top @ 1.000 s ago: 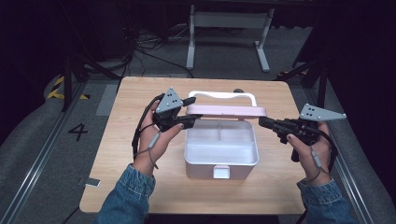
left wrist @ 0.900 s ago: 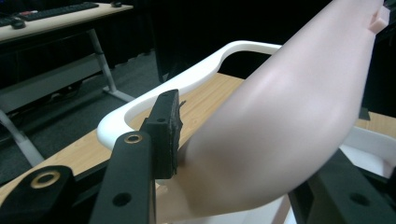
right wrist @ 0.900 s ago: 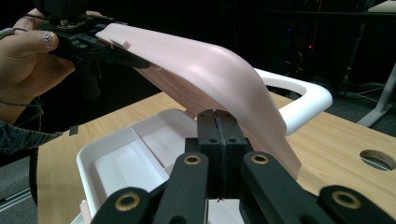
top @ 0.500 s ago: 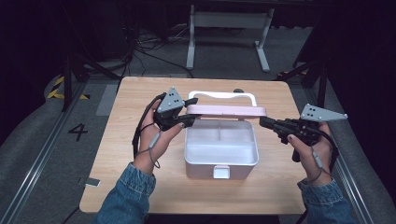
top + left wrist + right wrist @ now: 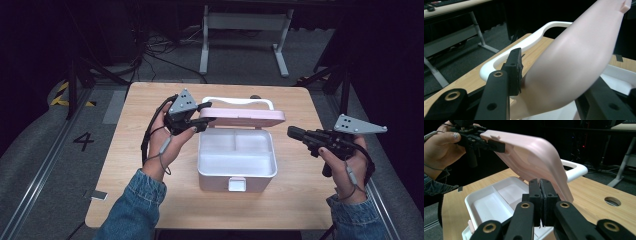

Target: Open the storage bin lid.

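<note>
1. Left tongs [image 5: 206, 119] clamp the left end of the pink lid [image 5: 245, 117], jaws just closing further.
2. Right tongs [image 5: 540, 195] are pressed together, empty, right of the white box [image 5: 236, 162] on the desk [image 5: 140, 150].
3. The white handle [image 5: 239, 101] lies beyond the lid.
4. Right tongs now sit farther from the lid's right end.

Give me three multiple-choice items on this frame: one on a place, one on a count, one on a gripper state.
1. Where is the left gripper?
A. at the pink lid's left end
B. on the front latch
C. flat on the table

2. How many compartments show inside the white box?
A. one
B. three
C. six

3. How do the right gripper's jaws stand?
A. wide open
B. shut on the handle
C. shut on nothing

Answers: 1 A, its jaws sit around the raised lid's end. 2 B, two small cells behind one long one. 3 C, its pads meet with nothing between, clear of the box.
</note>
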Demonstrator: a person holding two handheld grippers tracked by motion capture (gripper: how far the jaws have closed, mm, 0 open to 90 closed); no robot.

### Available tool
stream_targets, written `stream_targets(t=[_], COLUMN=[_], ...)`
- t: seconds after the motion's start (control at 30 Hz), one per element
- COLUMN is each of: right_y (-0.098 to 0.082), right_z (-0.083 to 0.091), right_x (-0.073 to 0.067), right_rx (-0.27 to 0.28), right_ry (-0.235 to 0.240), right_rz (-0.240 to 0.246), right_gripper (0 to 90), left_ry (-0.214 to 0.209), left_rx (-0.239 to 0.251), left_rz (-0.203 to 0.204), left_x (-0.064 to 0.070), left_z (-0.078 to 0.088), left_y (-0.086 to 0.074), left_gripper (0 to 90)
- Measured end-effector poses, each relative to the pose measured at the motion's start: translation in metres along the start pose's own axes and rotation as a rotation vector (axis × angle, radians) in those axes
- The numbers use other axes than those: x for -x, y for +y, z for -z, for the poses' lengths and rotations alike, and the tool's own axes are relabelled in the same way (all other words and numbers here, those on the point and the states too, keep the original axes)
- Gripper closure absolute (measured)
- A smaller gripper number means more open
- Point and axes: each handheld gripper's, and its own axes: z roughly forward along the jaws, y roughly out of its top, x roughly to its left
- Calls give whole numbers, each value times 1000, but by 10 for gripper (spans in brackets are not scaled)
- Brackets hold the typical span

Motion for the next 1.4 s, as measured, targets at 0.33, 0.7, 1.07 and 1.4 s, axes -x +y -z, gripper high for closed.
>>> stream_targets(t=[0.33,0.7,1.07,1.4], right_y=[-7,-11,-12,-16], right_z=[12,15,14,9], right_x=[4,7,9,10], right_rx=[-12,-23,-27,-42], right_ry=[-46,-63,-62,-57], right_rz=[-14,-24,-28,-31], right_gripper=[891,890,887,885], left_ry=[-1,23,41,65], left_rx=[-15,-7,-13,12], left_rz=[11,31,59,87], left_x=[-15,-32,-47,-59], left_z=[-8,-20,-32,-44], left_y=[8,11,13,8], left_gripper=[639,649,645,635])
